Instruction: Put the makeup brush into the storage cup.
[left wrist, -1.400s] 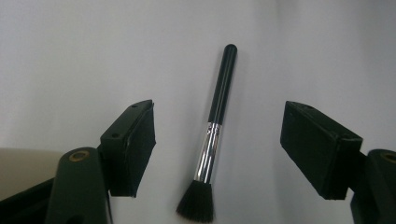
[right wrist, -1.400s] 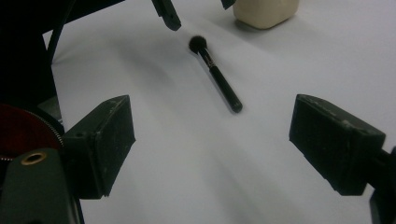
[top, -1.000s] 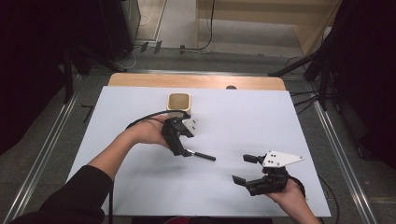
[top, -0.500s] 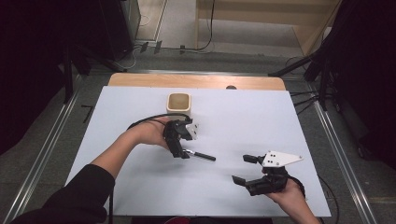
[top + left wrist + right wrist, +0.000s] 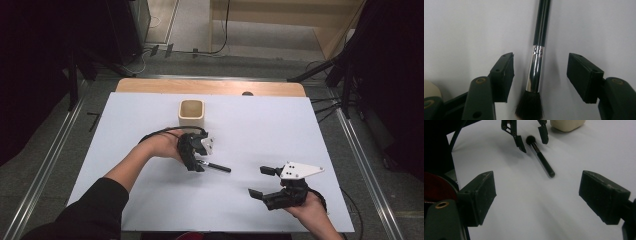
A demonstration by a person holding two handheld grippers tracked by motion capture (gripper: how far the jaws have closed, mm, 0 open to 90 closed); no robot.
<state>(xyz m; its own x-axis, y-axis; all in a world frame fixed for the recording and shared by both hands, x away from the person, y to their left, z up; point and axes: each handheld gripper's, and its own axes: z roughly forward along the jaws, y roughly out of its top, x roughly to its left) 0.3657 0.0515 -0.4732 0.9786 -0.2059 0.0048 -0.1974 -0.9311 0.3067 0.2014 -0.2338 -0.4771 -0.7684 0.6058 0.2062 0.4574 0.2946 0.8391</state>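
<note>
Here I work over a wide white table (image 5: 150, 125), a cream square ceramic cup (image 5: 192, 113) standing at its far middle. My right gripper (image 5: 260, 181) rests near the front edge, jaws wide apart and empty. My left gripper (image 5: 540, 72) straddles a black-handled makeup brush with a silver ferrule (image 5: 535, 72) lying flat mid-table; its jaws have just been closing, yet gaps remain on both sides. I judge this the grasp step: next, close fully on the ferrule, then lift.
</note>
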